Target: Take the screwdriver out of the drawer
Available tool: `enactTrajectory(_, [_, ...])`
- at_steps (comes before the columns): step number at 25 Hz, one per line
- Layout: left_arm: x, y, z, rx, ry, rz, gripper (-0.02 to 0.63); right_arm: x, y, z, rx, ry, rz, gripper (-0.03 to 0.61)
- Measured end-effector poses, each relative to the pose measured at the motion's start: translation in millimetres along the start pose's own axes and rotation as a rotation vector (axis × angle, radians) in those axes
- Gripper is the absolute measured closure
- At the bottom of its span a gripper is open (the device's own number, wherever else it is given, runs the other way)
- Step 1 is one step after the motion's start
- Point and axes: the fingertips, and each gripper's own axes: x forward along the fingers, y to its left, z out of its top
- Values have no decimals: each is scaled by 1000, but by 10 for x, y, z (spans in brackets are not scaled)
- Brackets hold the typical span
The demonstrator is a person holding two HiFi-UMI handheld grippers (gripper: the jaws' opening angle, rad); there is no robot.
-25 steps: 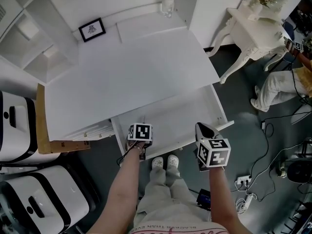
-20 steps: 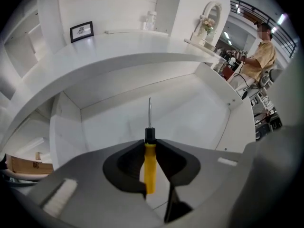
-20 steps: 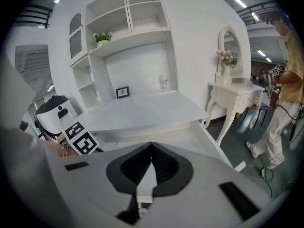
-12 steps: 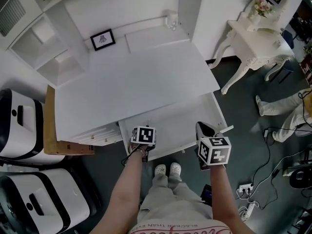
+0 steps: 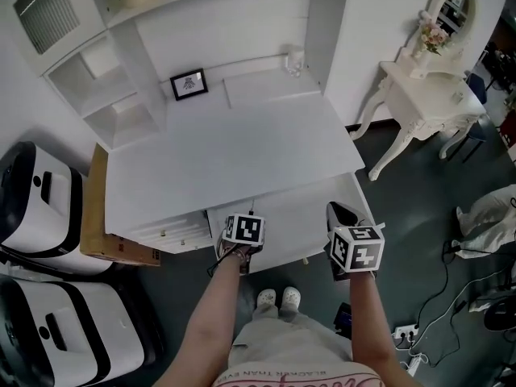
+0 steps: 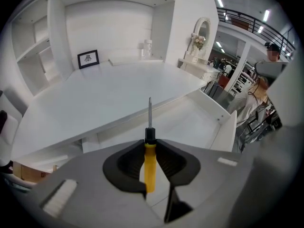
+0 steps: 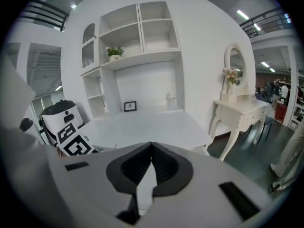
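A white desk (image 5: 234, 156) is set against a white wall (image 5: 234, 35), and open white shelves (image 5: 113, 95) are built above it and to its left. A small framed picture (image 5: 188, 84) and a clear jar (image 5: 295, 61) are stood at the back of the desk top, and a potted plant (image 7: 113, 51) is placed on an upper shelf. To the right, an ornate white dressing table (image 5: 427, 95) on curved legs is seen, topped by an oval mirror (image 5: 454, 2) and flowers (image 5: 434, 35). The floor (image 5: 419, 200) is dark grey, and cables (image 5: 476, 252) with a power strip (image 5: 401, 325) are strewn across it. Two white-and-black machines (image 5: 36, 208) and a cardboard box (image 5: 101, 244) are ranged at the left. Strip lights (image 6: 219, 2) are mounted overhead beside a railed balcony (image 6: 251, 26).
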Motion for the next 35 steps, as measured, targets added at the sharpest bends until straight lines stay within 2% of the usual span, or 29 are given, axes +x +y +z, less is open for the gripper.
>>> enactTrajectory(9, [-344, -17, 392, 3, -102, 5, 529, -116, 32, 398, -18, -82, -1, 572])
enactTrajectory(18, [-689, -36, 633, 13, -197, 2, 529, -237, 73, 688, -48, -142, 0, 572])
enactTrajectory(25, [-1018, 60, 960, 20, -320, 28, 529, -302, 167, 996, -82, -194, 14, 572])
enactTrajectory(35, [-1654, 133, 1398, 46, -483, 49, 529, -386, 512, 1472, -200, -265, 68, 572])
